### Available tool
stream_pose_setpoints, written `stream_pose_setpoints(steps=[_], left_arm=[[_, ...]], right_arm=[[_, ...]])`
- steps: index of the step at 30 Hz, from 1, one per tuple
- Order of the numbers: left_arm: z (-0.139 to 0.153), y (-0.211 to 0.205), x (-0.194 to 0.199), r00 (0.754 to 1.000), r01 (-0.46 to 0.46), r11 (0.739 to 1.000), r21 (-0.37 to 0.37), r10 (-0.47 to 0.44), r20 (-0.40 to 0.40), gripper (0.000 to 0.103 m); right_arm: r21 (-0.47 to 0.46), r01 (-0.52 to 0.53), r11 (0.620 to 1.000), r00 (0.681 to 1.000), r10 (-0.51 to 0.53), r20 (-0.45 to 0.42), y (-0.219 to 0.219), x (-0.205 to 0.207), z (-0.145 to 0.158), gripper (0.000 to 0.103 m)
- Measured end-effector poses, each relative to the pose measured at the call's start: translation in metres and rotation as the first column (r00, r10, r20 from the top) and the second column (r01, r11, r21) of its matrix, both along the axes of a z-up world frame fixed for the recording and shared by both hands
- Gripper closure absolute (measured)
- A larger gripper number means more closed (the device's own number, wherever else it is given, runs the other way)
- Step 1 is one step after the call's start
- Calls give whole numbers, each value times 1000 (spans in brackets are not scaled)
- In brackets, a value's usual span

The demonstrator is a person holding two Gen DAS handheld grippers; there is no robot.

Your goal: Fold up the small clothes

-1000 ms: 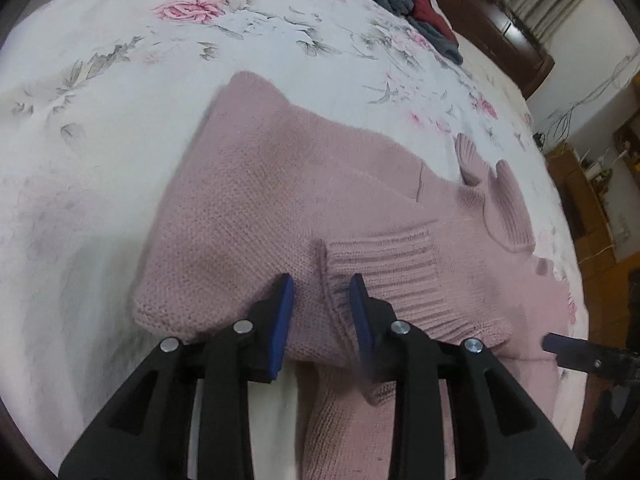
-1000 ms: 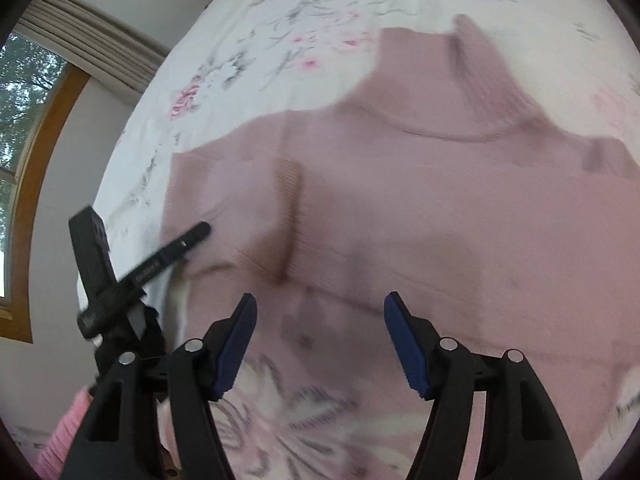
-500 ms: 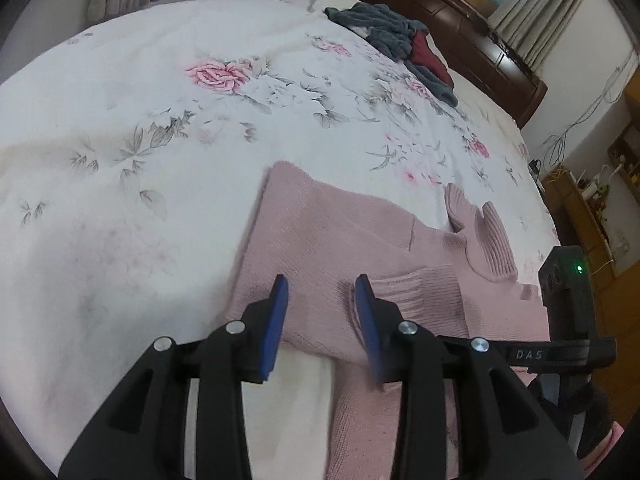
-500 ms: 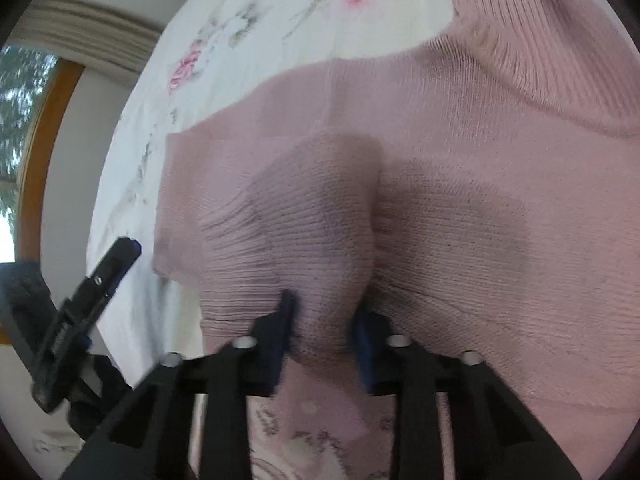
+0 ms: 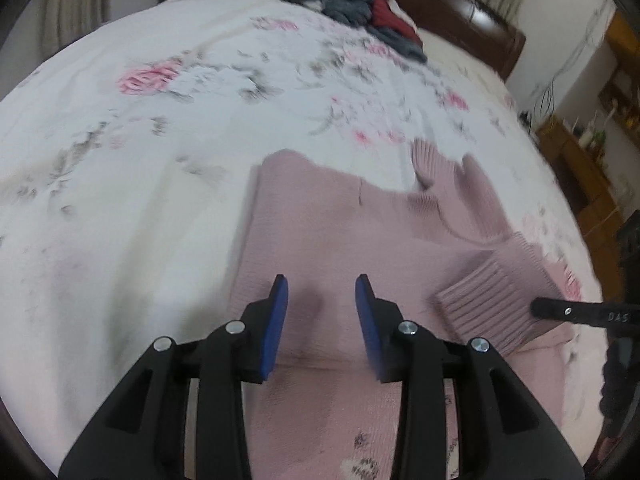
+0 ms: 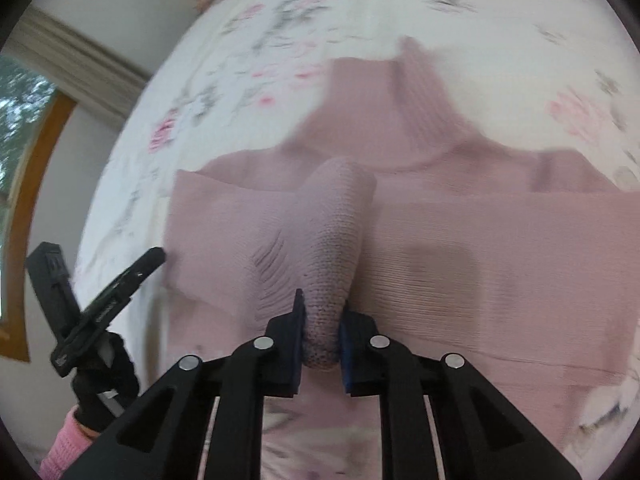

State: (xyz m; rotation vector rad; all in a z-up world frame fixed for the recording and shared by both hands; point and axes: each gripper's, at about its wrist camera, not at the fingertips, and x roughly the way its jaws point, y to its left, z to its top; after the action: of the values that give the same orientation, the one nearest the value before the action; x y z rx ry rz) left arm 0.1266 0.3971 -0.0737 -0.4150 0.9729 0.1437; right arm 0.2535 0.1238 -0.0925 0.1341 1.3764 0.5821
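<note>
1. Jaws on the right gripper (image 6: pixel 322 334) are pinching a bunched fold of the pink sweater (image 5: pixel 340 232); on the left gripper (image 5: pixel 322 320) they are standing spread, holding nothing, hovering over the knit.
2. Lying on the bed (image 5: pixel 140 160) with its high collar (image 6: pixel 404 100) pointing away, the sweater is looking only partly folded: one sleeve is sitting across the body, its ribbed cuff (image 5: pixel 492 304) showing beside the right gripper's tip.
3. Judging by this, the remaining sleeve and the fold of the body are still waiting to be done.
4. A pile of grey and red clothes (image 5: pixel 360 8) is lying well apart near the headboard (image 5: pixel 472 12), probably waiting its turn.
5. Nothing is blocking the sweater; the two grippers are working near each other, so crossing paths is seeming the main risk.
</note>
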Motion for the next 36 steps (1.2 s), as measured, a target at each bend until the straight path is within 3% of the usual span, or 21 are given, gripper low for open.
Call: stream_pose_setpoints(steps=[5,10,11,13,16,19,22,26,28,30,32,33,35,36], left_arm=[[-27,-9,15,995,10,999,47,-6,-102,68],[-35,-6,19,994,19,998,64,-12,-111,68],[-36,-5,19,993,17,998,58,-10,-114,68],[-33,-4,19,993,16,999,51,-10,-119,68],[-16,-6,13,997,18,999,38,-15,-81,66],[-8,-14,12,997,47,997,59,-43,-65,62],[-14,-18,18,994,59,998,22,-57,-90,62],[-28,-15,24,992,52,999,6,-51,-115,62],[-32,-14,24,992,53,999,6,-52,-115,62],[-34,-14,24,992,60,998,12,-58,-114,62],[-34,-14,24,991,65,998,15,-63,-115,62],[-34,-14,24,991,68,998,16,-66,-115,62],[-36,-12,23,991,68,998,4,-67,-113,62],[-36,-12,23,992,64,998,0,-63,-110,62]], right_arm=[[-30,29,999,998,-31,-58,-9,5,-34,88],[-56,30,998,997,-34,-75,-11,6,-55,86],[-59,27,998,997,-32,-76,-12,5,-53,86],[-89,21,996,999,-25,-46,-8,4,-42,75],[-151,19,988,996,-6,89,-7,-6,-9,65],[-115,-17,993,990,33,141,7,-15,18,58],[-88,-93,992,992,99,74,39,-22,13,57],[-164,-139,977,989,146,33,72,-31,-10,56],[-193,-148,970,988,152,4,84,-33,-25,46],[-216,-147,965,988,152,5,88,-33,-35,43],[-248,-143,958,988,154,25,91,-33,-40,47],[-260,-136,956,988,150,34,91,-32,-41,64],[-243,-129,962,990,140,30,83,-28,-40,73],[-194,-123,973,992,126,6,76,-25,-37,92]])
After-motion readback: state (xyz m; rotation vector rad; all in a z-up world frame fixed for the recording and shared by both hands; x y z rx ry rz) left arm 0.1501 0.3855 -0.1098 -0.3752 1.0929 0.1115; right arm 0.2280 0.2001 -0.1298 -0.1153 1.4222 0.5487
